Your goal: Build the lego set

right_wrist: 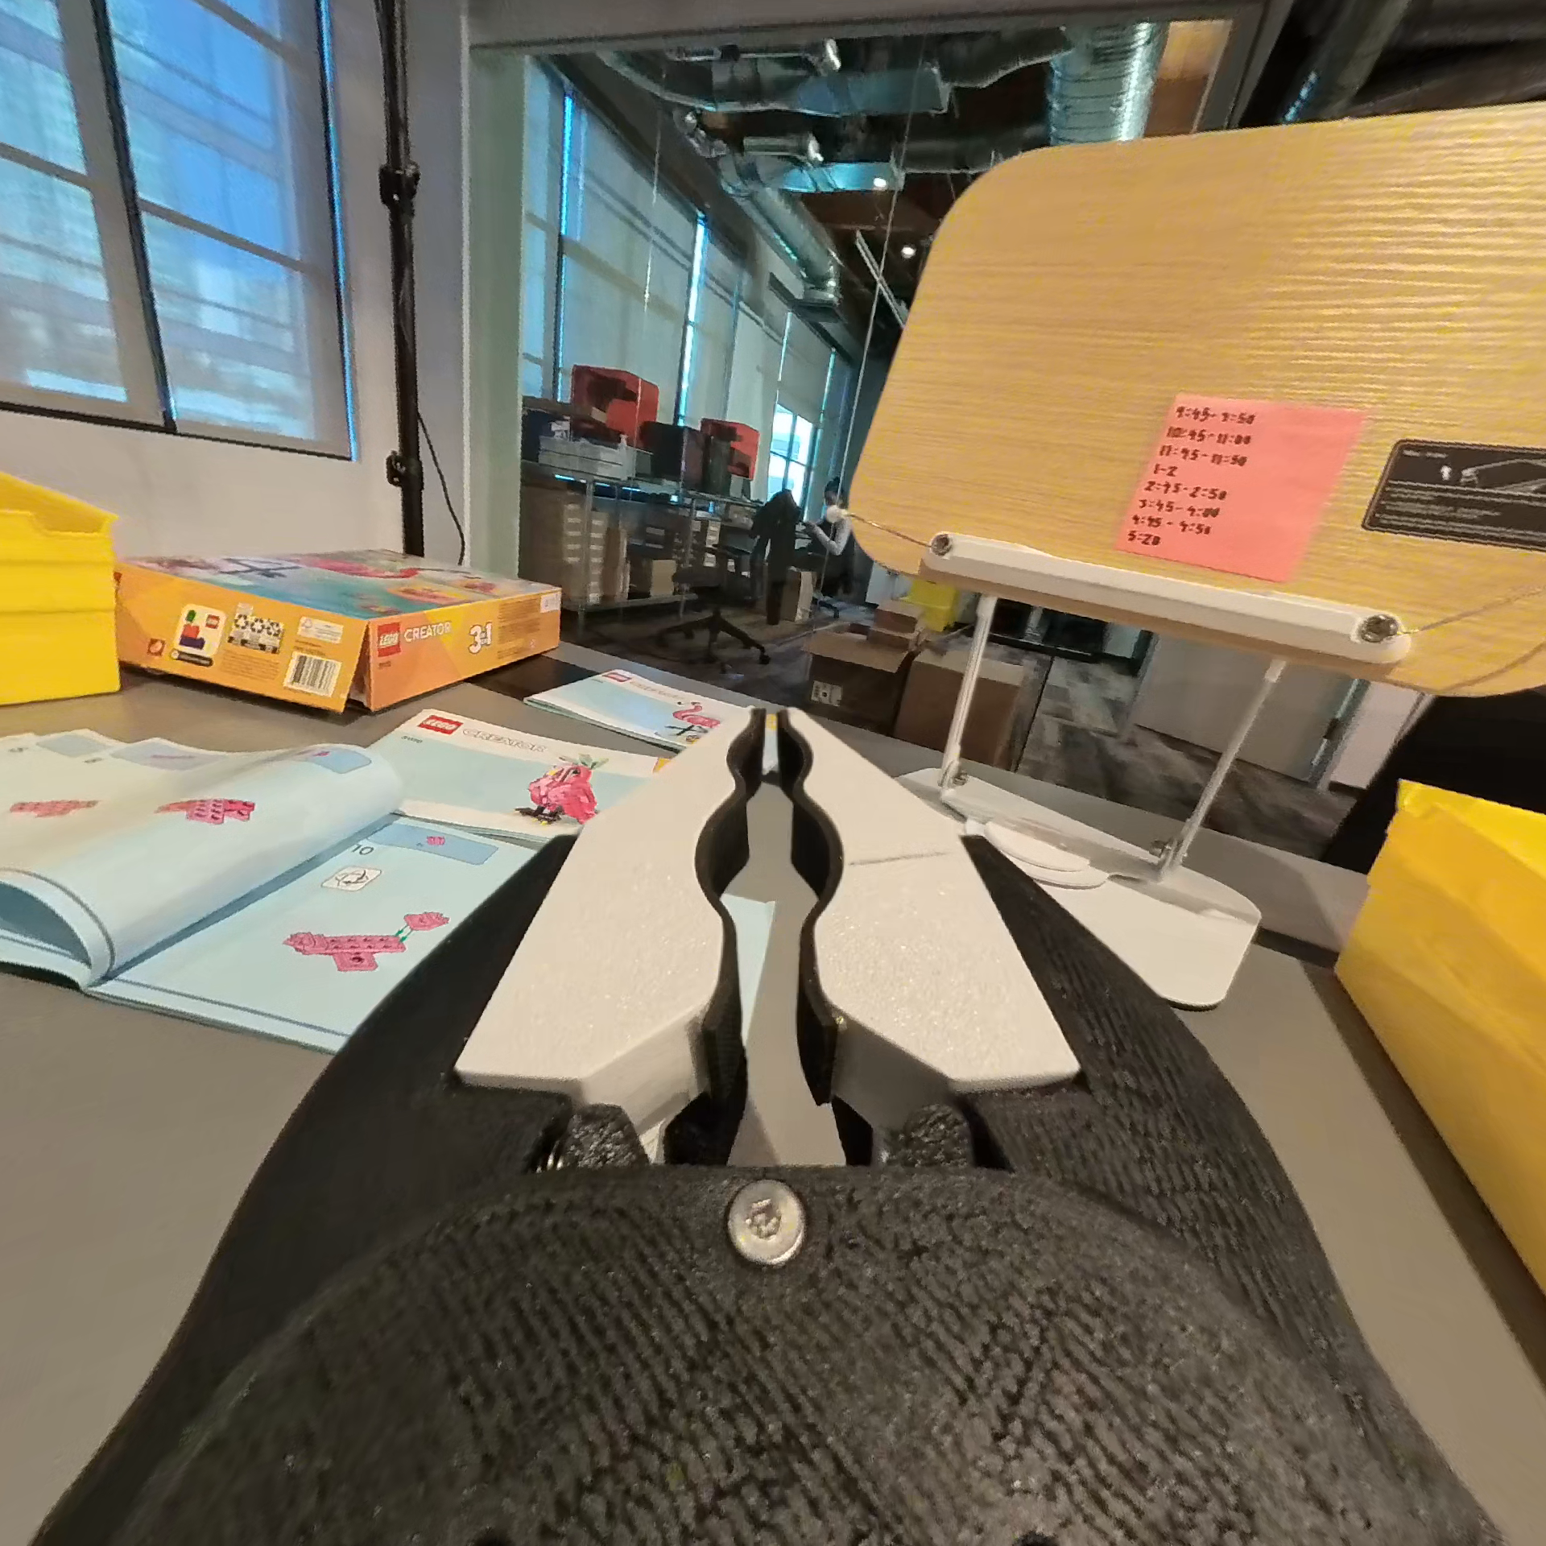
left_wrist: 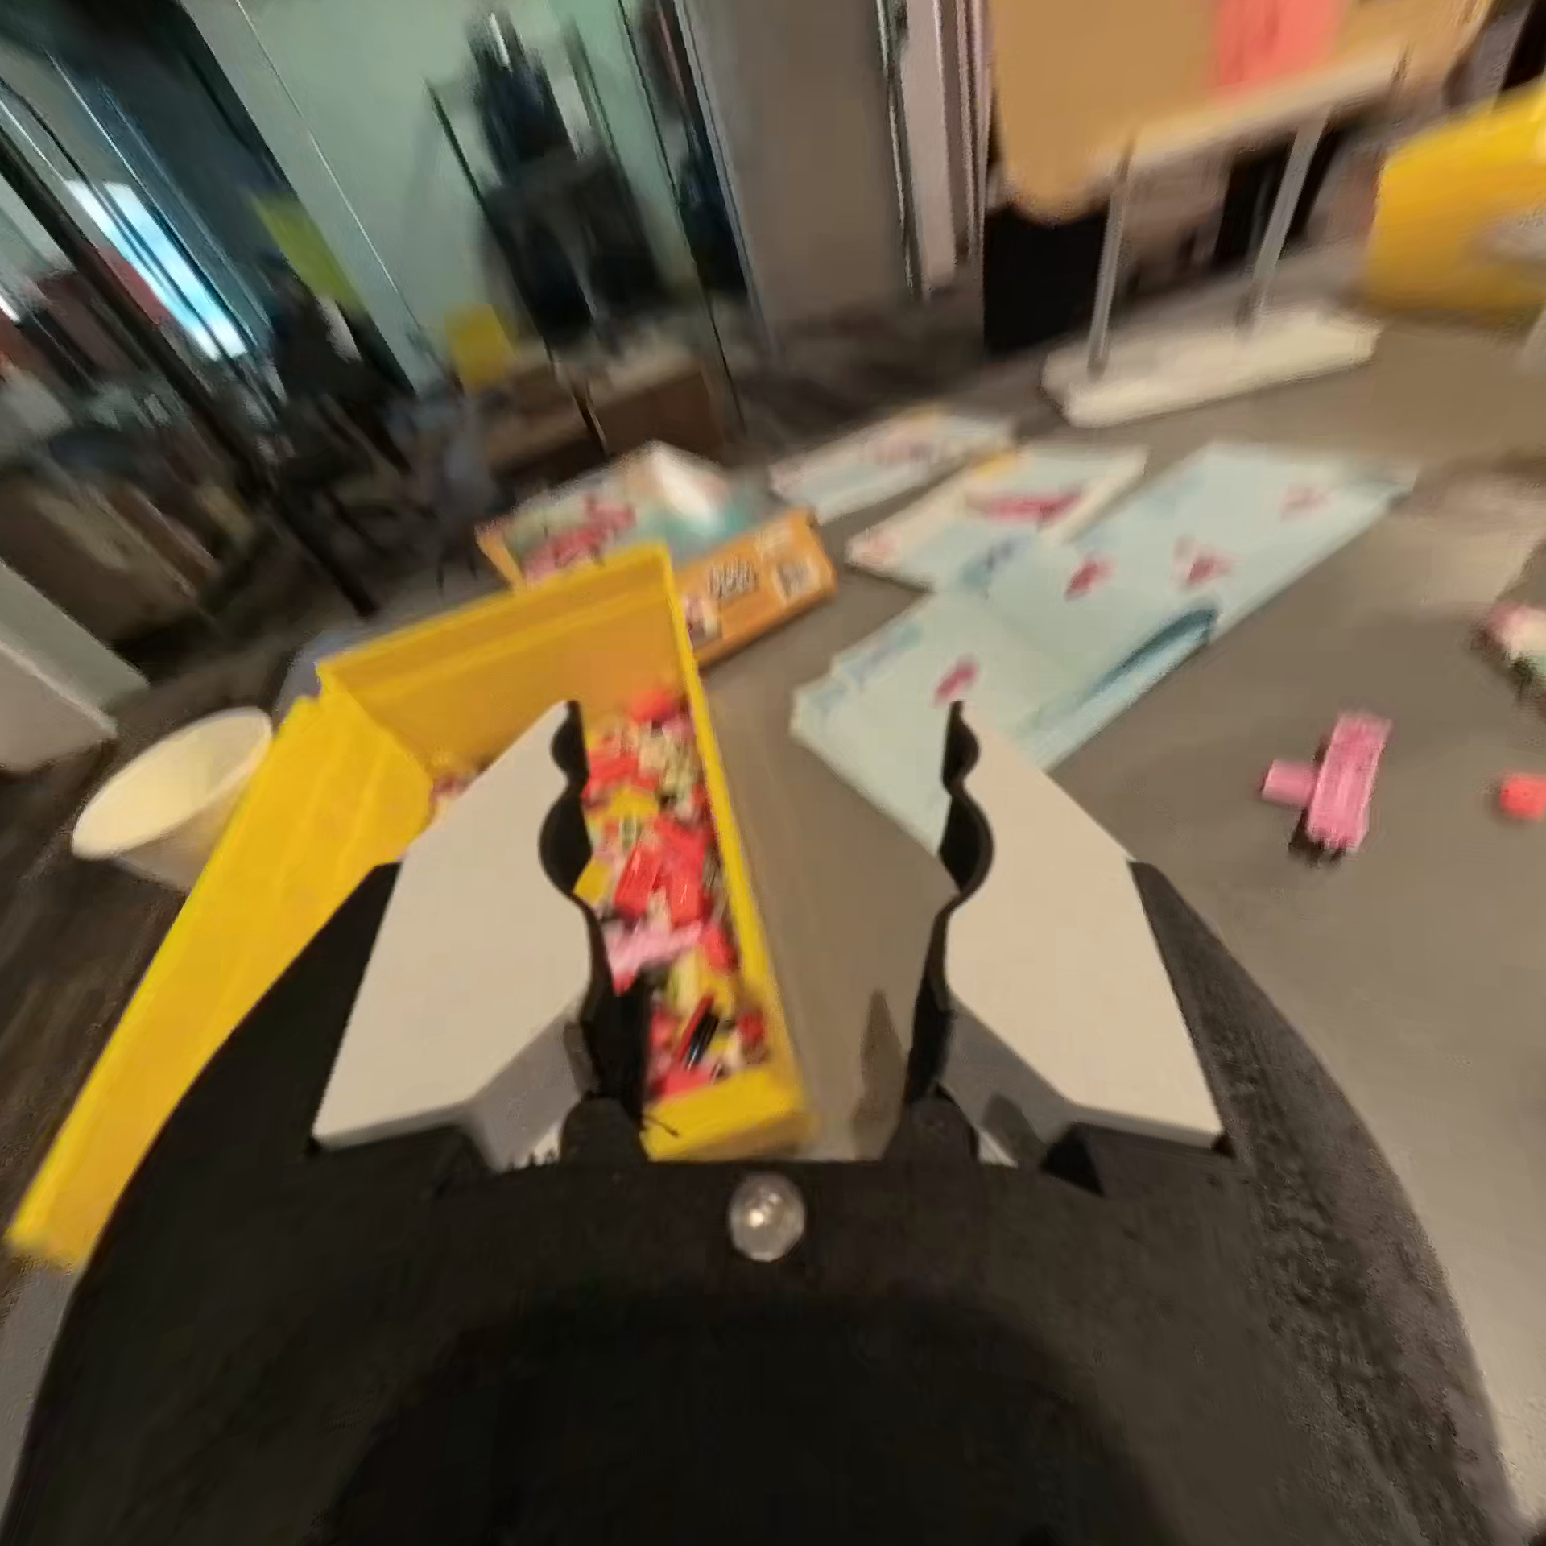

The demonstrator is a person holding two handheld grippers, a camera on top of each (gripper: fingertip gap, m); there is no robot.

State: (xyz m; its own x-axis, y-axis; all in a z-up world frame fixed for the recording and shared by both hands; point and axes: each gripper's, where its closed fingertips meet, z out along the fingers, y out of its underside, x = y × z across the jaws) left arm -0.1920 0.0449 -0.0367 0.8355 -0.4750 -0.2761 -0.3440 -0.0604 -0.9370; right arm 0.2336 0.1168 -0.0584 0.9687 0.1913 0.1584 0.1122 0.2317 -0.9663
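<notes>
Two grippers were in play, and neither had a brick in it. The left gripper (left_wrist: 761, 728) hung with its jaws spread wide and empty over the yellow bin (left_wrist: 502, 669), where the loose lego pieces (left_wrist: 669, 878) lay heaped in a jumble of red, yellow and pink; that view was badly smeared, so single bricks could not be told apart. Off to the side on the grey table (left_wrist: 1255, 962) sat a small pink assembly (left_wrist: 1334, 774), with a little red piece (left_wrist: 1521, 793) just beside it. The right gripper (right_wrist: 774, 721) sat low with its tips drawn nearly together on nothing, only a sliver of gap showing between them. Beyond it the open instruction booklet (right_wrist: 251, 878) lay flat, the lego box (right_wrist: 335, 627) stood farther back, and a wooden book stand (right_wrist: 1213, 376) rose on the other side. As for handling, those bricks looked light, rigid and smooth-sided, likely to skid or flip if pinched on a corner. The better hold, by my reckoning, was across two flat opposite walls, squarely. The pink assembly probably wanted a grip low on its thickest part, since a squeeze near a thin end could pop pieces apart.
</notes>
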